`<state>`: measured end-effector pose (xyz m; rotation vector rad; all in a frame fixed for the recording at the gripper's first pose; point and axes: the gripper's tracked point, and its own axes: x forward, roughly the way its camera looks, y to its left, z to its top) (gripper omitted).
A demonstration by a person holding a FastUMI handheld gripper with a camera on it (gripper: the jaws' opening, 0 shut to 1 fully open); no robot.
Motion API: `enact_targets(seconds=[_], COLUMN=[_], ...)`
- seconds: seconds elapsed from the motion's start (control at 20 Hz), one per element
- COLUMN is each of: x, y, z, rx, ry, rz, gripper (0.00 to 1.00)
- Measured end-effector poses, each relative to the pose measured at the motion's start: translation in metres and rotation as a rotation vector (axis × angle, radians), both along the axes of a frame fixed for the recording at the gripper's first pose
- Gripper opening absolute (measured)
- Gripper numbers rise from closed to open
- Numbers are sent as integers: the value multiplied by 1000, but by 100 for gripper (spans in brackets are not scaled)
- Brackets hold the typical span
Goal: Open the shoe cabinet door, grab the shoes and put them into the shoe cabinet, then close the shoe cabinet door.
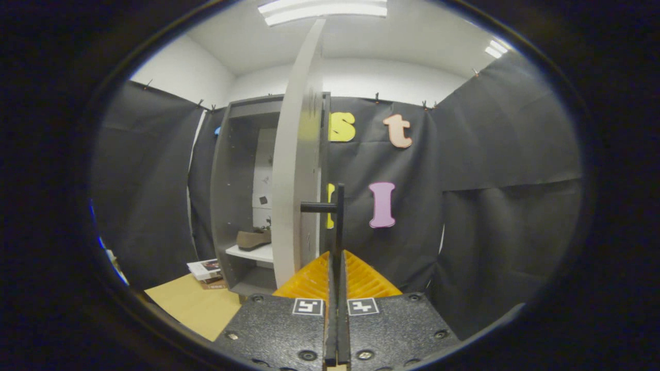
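We see the gripper (pixel 336 257) w/ fingers drawn tight together, clamped on the dark bar handle (pixel 339 221) of the shoe cabinet door (pixel 296 170). Door's swung out, edge-on to us, just ahead of the fingers. Beyond it the grey shoe cabinet (pixel 232 196) stands open; a brown shoe (pixel 253 239) sits on its white shelf (pixel 252 253). Some books (pixel 207 272) lie stacked on the tan floor (pixel 193 304) beside the cabinet's base.

A shoe (pixel 253 239) rests on the white shelf (pixel 252 253) inside the shoe cabinet (pixel 232 196), left of frame centre; booklets (pixel 206 271) lie on the floor (pixel 193 304).
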<state>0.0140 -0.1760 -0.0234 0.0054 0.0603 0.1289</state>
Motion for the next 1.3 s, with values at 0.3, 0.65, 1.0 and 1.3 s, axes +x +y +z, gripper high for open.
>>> enact_targets(seconds=[0.3, 0.65, 1.0, 1.3], x=[-54, -120, -75, -16], y=[1, 88, 148, 187], z=[9, 8, -58, -151], rx=[-25, 25, 72, 96], ry=[-68, -211, -135, -98], rz=[-95, 34, 81, 56], gripper=[9, 100, 100, 100])
